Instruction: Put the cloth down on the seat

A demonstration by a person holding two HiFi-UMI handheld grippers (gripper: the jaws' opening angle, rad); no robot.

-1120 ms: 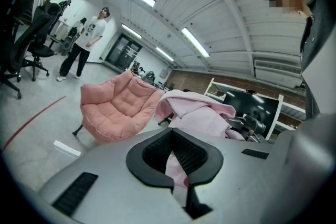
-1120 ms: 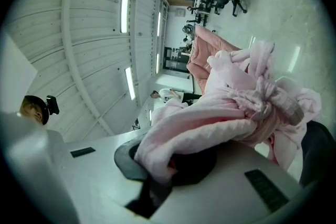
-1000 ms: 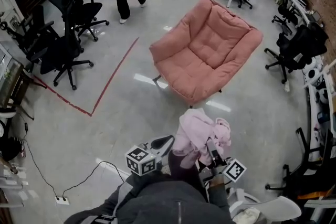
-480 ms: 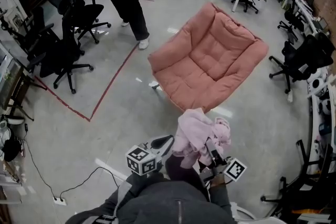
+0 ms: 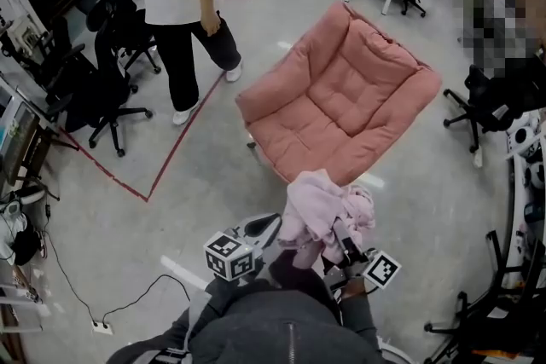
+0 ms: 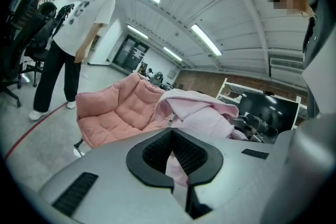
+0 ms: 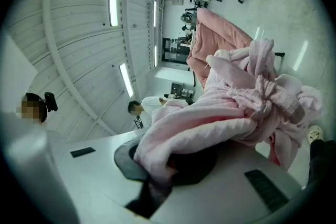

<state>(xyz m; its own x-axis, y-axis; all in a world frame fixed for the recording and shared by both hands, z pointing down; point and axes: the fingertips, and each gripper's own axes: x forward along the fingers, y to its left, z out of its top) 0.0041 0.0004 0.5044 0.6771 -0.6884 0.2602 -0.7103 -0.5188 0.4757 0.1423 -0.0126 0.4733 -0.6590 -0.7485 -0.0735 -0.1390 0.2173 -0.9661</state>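
while a standing person was seen at the left beside the red floor tape, the left gripper was clamped on the pink cloth, which was held bunched near the pink armchair seat's front edge, not on it; the right gripper was clenched on it too.

The person wears a dark grey jacket with a zip running down its middle. The left gripper and the right gripper have smooth pale grey housings with dark rectangular slots. The left one's pads are black and ribbed. Each gripper carries a cube of black-and-white square markers.
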